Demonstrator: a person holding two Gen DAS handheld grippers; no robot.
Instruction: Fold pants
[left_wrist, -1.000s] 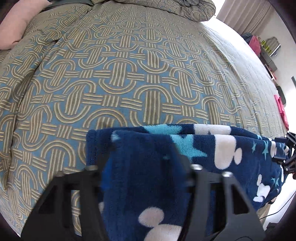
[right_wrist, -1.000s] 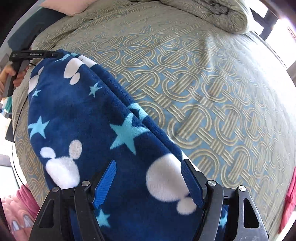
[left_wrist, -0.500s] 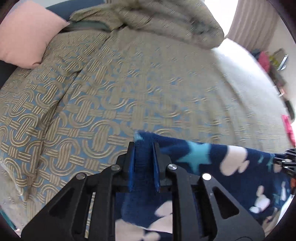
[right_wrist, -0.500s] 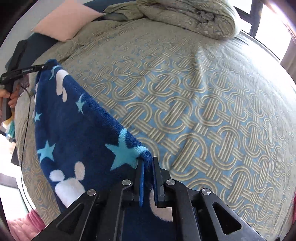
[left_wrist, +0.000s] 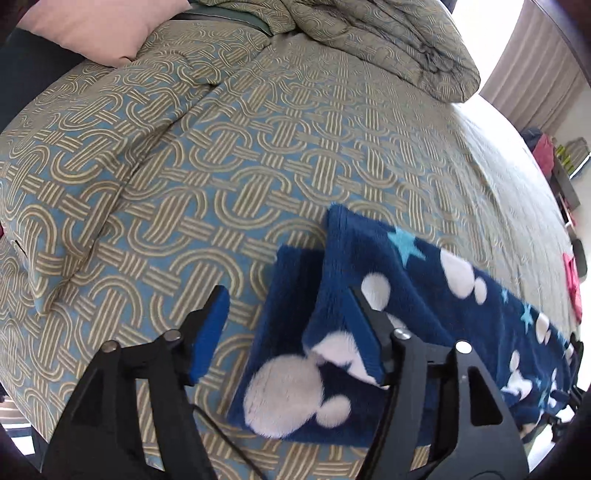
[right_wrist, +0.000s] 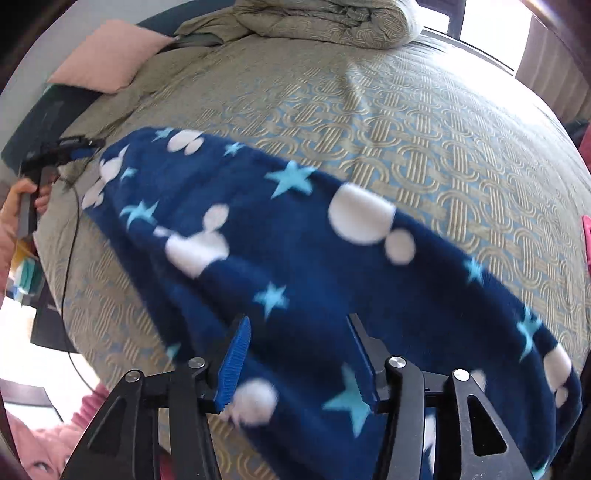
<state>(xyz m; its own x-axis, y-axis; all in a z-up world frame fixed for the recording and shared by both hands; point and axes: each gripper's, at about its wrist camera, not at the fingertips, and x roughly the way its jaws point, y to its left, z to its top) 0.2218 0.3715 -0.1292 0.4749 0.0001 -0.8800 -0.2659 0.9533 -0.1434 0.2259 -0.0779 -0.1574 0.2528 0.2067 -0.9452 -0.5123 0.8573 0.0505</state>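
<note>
Below both grippers, the patterned bedspread (left_wrist: 229, 155) carried the navy pants (right_wrist: 295, 258), folded lengthwise. Left gripper (left_wrist: 288, 325) was opening, the pants' end beneath its right finger, unpinched. Right gripper (right_wrist: 299, 354) was opening above fabric.

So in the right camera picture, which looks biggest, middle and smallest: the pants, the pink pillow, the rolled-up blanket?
1. pants
2. rolled-up blanket
3. pink pillow

The blanket and pillow lie farther away, so they may really be bigger.
</note>
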